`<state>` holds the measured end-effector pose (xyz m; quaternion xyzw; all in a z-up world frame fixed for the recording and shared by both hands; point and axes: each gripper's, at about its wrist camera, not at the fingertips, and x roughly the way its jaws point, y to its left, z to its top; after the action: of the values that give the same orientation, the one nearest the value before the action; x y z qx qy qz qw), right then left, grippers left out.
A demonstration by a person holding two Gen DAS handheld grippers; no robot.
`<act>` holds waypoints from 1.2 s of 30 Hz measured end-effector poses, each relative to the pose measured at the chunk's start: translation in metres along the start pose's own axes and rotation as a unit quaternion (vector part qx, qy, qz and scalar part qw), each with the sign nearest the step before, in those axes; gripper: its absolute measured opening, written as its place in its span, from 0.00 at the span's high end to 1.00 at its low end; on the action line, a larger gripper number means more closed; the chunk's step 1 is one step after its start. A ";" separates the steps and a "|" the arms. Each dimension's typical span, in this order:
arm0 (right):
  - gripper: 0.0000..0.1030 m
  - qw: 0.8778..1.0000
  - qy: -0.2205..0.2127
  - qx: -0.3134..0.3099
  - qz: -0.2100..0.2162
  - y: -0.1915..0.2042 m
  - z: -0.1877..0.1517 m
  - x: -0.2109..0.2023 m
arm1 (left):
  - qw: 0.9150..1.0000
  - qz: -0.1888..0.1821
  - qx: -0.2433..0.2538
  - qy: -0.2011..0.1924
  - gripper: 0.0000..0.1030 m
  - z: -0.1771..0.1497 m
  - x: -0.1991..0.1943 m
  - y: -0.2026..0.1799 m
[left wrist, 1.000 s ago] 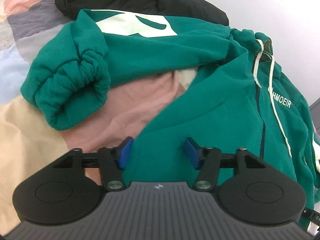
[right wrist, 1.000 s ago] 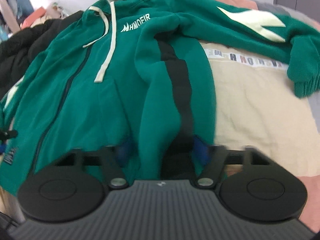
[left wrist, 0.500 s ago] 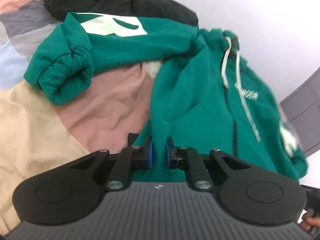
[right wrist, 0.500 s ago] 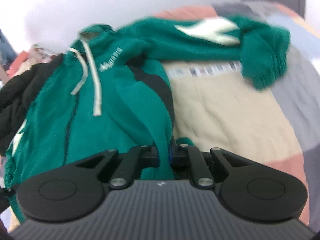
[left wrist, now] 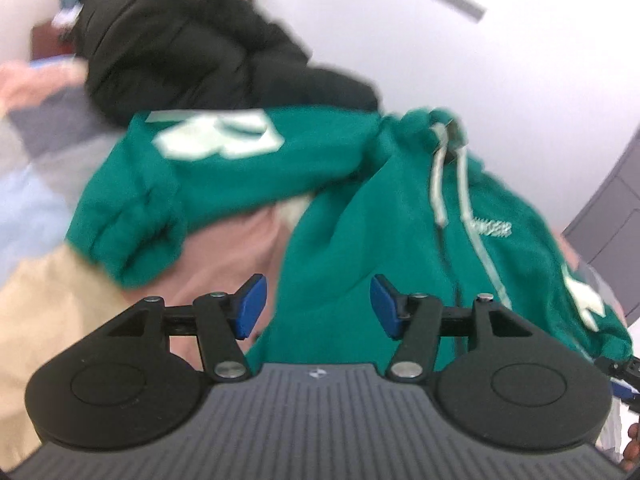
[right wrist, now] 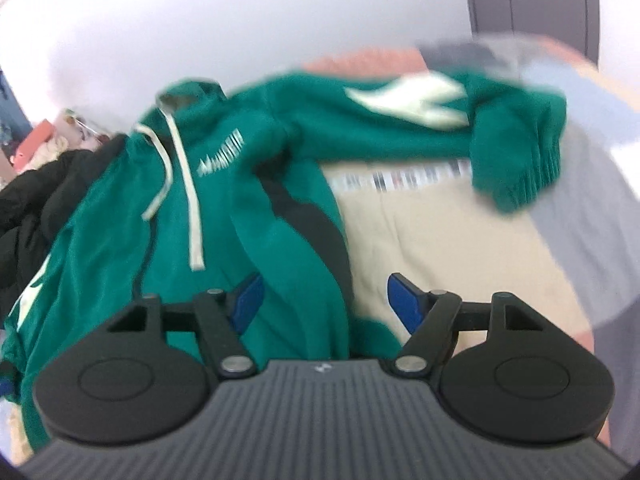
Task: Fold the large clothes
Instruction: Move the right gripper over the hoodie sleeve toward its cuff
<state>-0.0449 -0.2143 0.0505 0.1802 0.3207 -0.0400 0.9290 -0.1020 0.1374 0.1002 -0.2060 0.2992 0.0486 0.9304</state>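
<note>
Left wrist view: left claw spread wide, two blue pads well apart, nothing pinched between them. Just beyond the gap, the lower edge of one green hoodie, lying front-up on the bed. One sleeve stretched off to the left, carrying one pale patch, ending in a bunched cuff that rests on the bedding. Two pale drawstrings hanging from the hood down the chest, beside a small white logo. Pink and beige bedding bare between cuff and body, just ahead of the left pad. One black jacket heaped behind the sleeve, touching its far edge. White wall beyond; grey cabinet at the right border. Much of the frame blurred.

Right wrist view: right claw likewise wide, two blue pads, gripping nothing. Between them, a raised fold of the hoodie with one dark stripe running down it, cloth passing through the gap; contact with the left pad cannot be told. Hoodie's side edge running along the stripe, beige bedding bare to the right of it, behind the right pad. Second sleeve reaching right, one pale patch on it, ribbed cuff hanging over the beige sheet beside a strip of printed letters. Same two drawstrings left of the logo. Black jacket against the hoodie's left side. Grey door panel at top right.
</note>
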 end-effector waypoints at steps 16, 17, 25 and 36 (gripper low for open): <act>0.34 0.980 -0.048 -0.154 0.118 0.079 0.003 0.031 | 0.991 -0.043 0.126 -0.026 0.38 0.013 0.070 -0.079; 0.35 0.979 -0.041 -0.158 0.121 0.081 0.001 0.038 | 0.991 -0.043 0.128 -0.021 0.38 0.010 0.076 -0.079; 0.39 0.979 0.046 -0.169 0.102 0.089 -0.022 0.084 | 0.987 -0.018 0.160 0.026 0.38 -0.013 0.109 -0.072; 0.39 0.983 0.078 -0.135 0.095 0.082 -0.025 0.091 | 0.986 -0.002 0.154 0.064 0.38 -0.022 0.128 -0.063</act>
<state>0.0278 -0.1253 0.0021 0.0853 0.3764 0.1068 0.9163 0.0041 0.0667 0.0320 -0.0632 0.3618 -0.0134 0.9300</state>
